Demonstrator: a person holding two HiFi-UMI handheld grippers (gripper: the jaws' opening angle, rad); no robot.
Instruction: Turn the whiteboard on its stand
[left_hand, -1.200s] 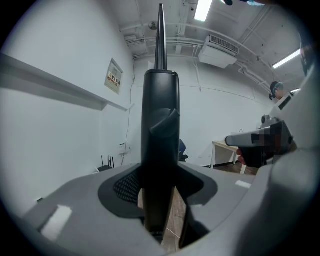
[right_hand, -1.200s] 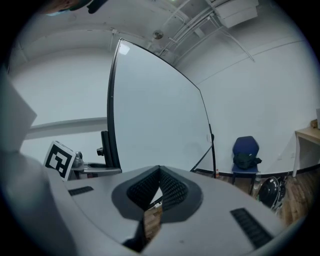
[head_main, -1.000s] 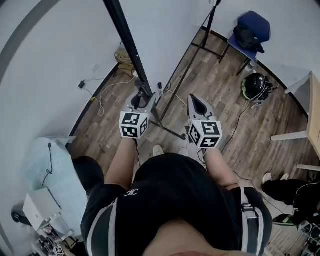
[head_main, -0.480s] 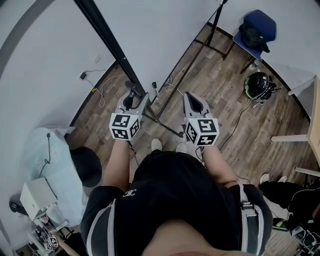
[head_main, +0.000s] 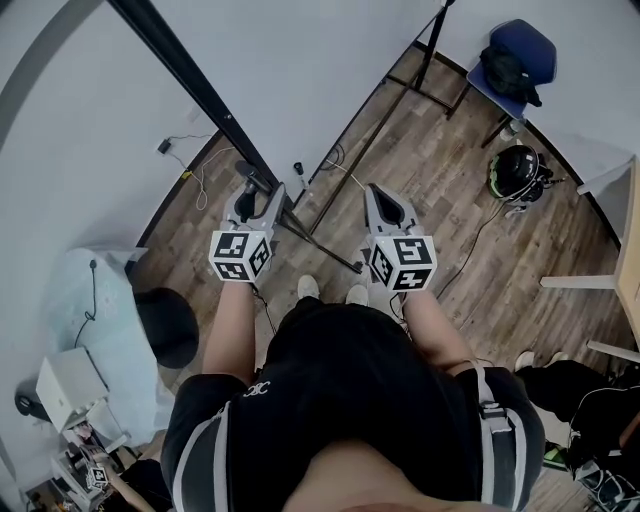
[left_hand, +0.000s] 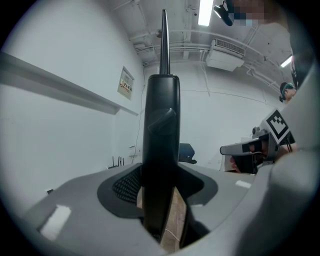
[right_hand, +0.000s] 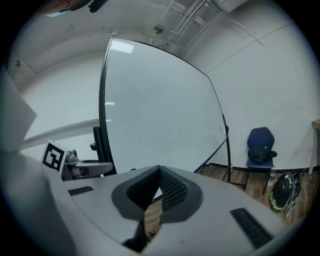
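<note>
The whiteboard (head_main: 330, 70) is a big white panel with a black frame edge (head_main: 190, 75), held on a black floor stand (head_main: 330, 255). My left gripper (head_main: 252, 190) is shut on that frame edge. In the left gripper view the black frame bar (left_hand: 161, 140) fills the space between the jaws. My right gripper (head_main: 378, 195) hovers to the right, in front of the board face (right_hand: 160, 110) and apart from it. It (right_hand: 160, 170) is shut, its tips touching with nothing between them.
A blue chair (head_main: 510, 60) with a black bag stands at the far right, with a helmet (head_main: 517, 172) on the wooden floor near it. A table edge (head_main: 625, 260) juts in at the right. Cables (head_main: 200, 190) lie along the wall. A pale covered object (head_main: 90, 320) stands at the left.
In the head view my left gripper has shifted left and a little lower, and the board's black edge has swung left with it. The right gripper has hardly moved.
</note>
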